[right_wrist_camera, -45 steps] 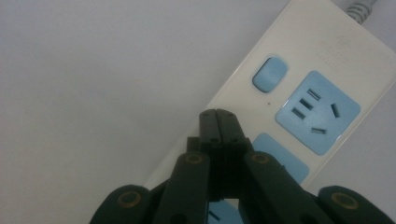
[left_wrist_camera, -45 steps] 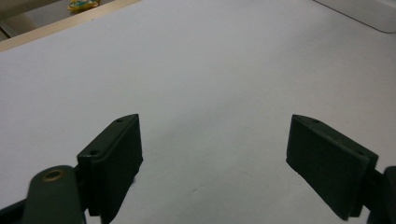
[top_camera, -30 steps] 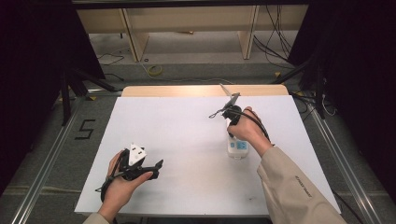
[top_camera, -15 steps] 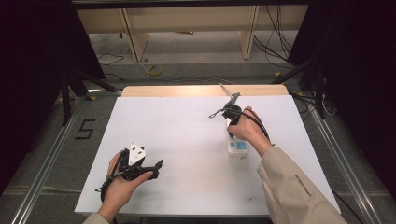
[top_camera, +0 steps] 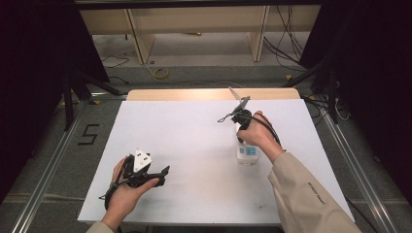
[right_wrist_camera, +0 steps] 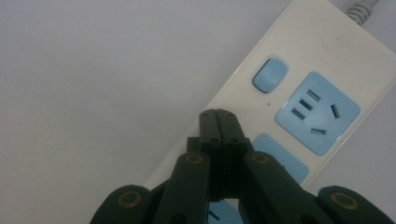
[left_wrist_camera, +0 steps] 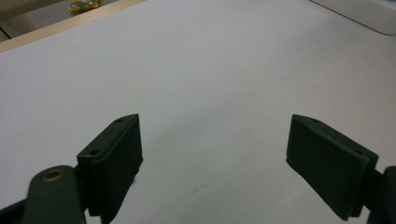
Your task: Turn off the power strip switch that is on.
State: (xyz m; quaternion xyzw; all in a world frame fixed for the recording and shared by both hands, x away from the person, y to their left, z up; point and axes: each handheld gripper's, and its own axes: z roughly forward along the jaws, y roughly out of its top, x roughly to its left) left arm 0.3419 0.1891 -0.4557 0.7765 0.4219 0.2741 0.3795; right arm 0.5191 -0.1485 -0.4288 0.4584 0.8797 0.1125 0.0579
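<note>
A white power strip (top_camera: 247,154) with pale blue sockets lies right of the table's middle. In the right gripper view the strip (right_wrist_camera: 327,51) shows a blue switch (right_wrist_camera: 270,74) and a blue socket (right_wrist_camera: 317,112). My right gripper (right_wrist_camera: 218,116) is shut with nothing between its jaws, and its tips sit over the strip's near edge beside the switch. From above, the right gripper (top_camera: 241,121) is held over the strip's far end. My left gripper (top_camera: 163,175) rests at the front left, open and holding nothing, jaws wide over the bare table (left_wrist_camera: 212,140).
The white table (top_camera: 184,126) has a wooden strip (top_camera: 194,93) along its far edge. Beyond stand wooden shelving (top_camera: 194,24) and loose floor cables (top_camera: 286,48). Metal rails (top_camera: 43,170) run along both sides. A "5" mark (top_camera: 89,134) is on the floor at left.
</note>
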